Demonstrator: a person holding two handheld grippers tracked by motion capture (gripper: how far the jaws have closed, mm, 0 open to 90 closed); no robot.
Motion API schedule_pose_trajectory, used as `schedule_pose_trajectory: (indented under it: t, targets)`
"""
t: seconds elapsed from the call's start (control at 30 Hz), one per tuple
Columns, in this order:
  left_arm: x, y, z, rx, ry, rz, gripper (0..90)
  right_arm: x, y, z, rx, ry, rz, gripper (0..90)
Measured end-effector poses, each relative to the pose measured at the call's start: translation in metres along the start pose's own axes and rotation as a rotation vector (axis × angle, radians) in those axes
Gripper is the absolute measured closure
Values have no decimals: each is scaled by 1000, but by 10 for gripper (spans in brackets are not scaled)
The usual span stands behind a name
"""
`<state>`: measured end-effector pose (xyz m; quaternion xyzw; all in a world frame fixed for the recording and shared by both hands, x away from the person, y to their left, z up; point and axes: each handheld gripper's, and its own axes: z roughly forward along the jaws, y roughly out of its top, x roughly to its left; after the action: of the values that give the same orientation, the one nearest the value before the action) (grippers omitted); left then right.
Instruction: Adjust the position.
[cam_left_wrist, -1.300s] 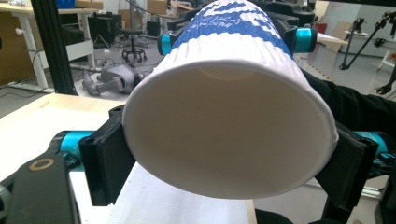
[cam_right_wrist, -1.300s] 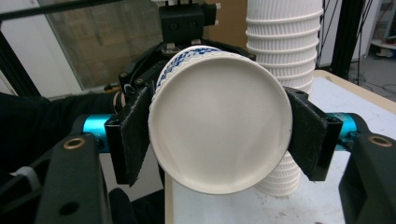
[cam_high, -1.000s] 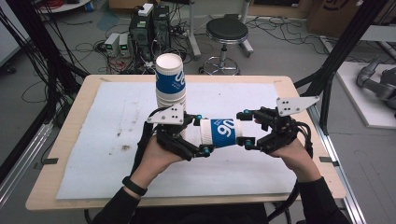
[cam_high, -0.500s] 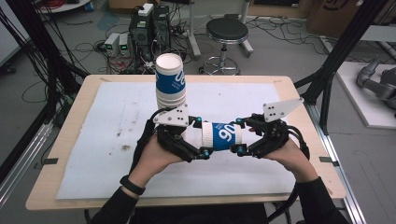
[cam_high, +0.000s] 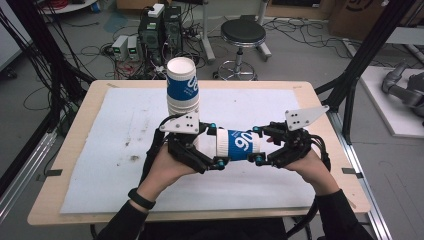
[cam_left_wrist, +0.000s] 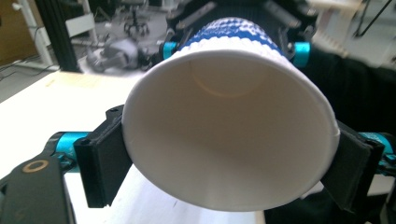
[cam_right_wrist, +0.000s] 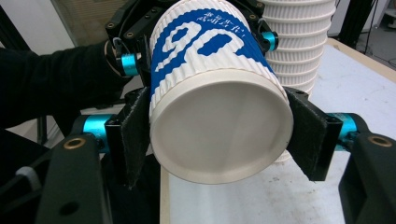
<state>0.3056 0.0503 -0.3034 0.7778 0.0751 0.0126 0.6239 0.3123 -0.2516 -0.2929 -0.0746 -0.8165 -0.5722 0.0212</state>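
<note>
— Cup (cam_high: 239, 145) position?
— Paper cup lies on its side above the table (cam_high: 100, 150), between both grippers, just right of the near side of the cup stack (cam_high: 183, 92).
— Left gripper (cam_high: 216, 148)?
— Its jaws, just opening, flank the open rim and touch it.
— Right gripper (cam_high: 260, 146)?
— Its jaws have just been closing and clamp the cup's base end.

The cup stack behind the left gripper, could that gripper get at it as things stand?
Probably not yet: the left gripper holds the rim end of the sideways cup, though the cup stack stands close behind.
</note>
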Motion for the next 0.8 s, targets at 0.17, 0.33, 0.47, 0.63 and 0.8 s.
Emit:
schedule_pose_trajectory:
  t: [0.17, 0.33, 0.47, 0.63, 0.8]
  targets:
    - [4, -4, -2, -97, -29, -55, 122, -1, 0, -4, -55, -9, -3, 304]
    - [6, -6, -3, -139, -44, -82, 122, 0, -1, -4, -81, -8, 1, 304]
    - [6, -6, -5, -146, -43, -73, 154, 0, -1, -1, -86, -4, -6, 304]
    - [6, -4, -7, -121, -38, -57, 176, 0, -2, 0, -64, 3, -2, 305]
    - [4, 0, -8, -65, -22, -32, 186, -1, -3, 2, -33, 5, -4, 300]
